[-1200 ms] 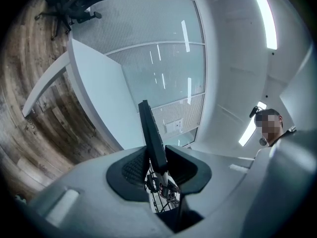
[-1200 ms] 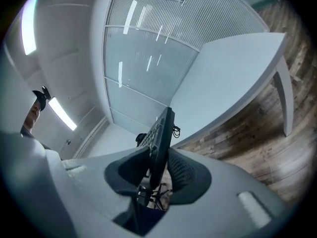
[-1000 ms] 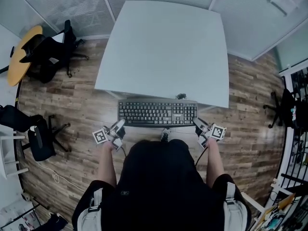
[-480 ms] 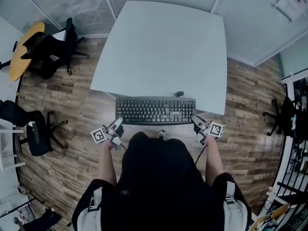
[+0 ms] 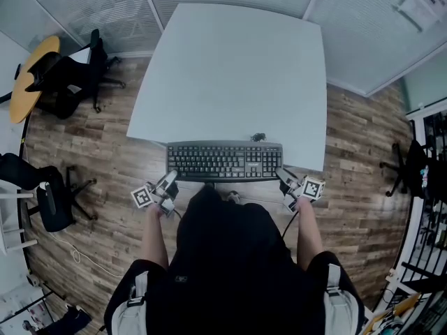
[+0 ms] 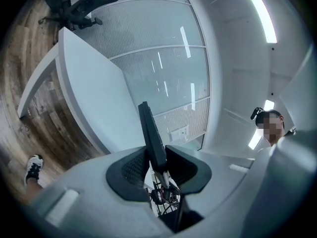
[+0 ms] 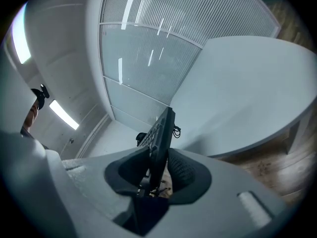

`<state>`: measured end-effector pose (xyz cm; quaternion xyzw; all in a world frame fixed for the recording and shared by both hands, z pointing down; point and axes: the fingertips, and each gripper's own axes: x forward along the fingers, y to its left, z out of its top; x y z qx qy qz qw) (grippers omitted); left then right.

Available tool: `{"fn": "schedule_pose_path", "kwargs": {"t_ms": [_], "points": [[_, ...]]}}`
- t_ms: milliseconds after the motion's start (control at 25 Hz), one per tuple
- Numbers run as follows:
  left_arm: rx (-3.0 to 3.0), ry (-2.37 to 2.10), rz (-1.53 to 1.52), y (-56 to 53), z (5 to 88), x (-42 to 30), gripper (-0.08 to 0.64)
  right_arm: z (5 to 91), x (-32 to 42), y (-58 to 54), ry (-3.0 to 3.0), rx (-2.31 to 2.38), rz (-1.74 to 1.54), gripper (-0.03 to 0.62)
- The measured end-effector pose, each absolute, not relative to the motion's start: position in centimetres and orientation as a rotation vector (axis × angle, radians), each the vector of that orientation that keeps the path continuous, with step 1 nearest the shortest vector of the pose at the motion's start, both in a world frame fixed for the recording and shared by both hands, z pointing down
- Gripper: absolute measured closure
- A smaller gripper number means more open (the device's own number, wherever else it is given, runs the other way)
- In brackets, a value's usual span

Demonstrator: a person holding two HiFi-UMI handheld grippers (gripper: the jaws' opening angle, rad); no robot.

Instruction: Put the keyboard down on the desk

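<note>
A black keyboard (image 5: 225,161) hangs level in the air at the near edge of the white desk (image 5: 234,68), its far side over the desk's edge. My left gripper (image 5: 170,181) is shut on the keyboard's left end (image 6: 150,131). On the opposite end (image 7: 161,135) my right gripper (image 5: 282,176) is also shut. In both gripper views the keyboard shows edge-on between the black pads. A short coil of cable (image 5: 258,137) sticks out behind the keyboard.
Black office chairs (image 5: 70,79) and a round yellow table (image 5: 31,72) stand at the left on the wooden floor. Another chair (image 5: 31,187) is nearer at left. A dark rack (image 5: 429,159) lines the right side. Glass partitions run behind the desk.
Both grippers have carried the keyboard forward, from in front of the desk to over its near edge. The grips have not changed.
</note>
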<state>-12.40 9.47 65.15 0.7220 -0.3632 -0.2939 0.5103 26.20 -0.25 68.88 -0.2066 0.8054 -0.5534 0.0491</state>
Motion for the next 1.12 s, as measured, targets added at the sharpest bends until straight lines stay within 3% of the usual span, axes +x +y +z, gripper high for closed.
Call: {"fn": "schedule_pose_path", "kwargs": {"t_ms": [1120], "points": [[1.733,-0.718,-0.577,-9.4,67.4,-18.6,0.463,69.8,20.9,-13.2,2.362,-0.874,-1.679,0.472]]}}
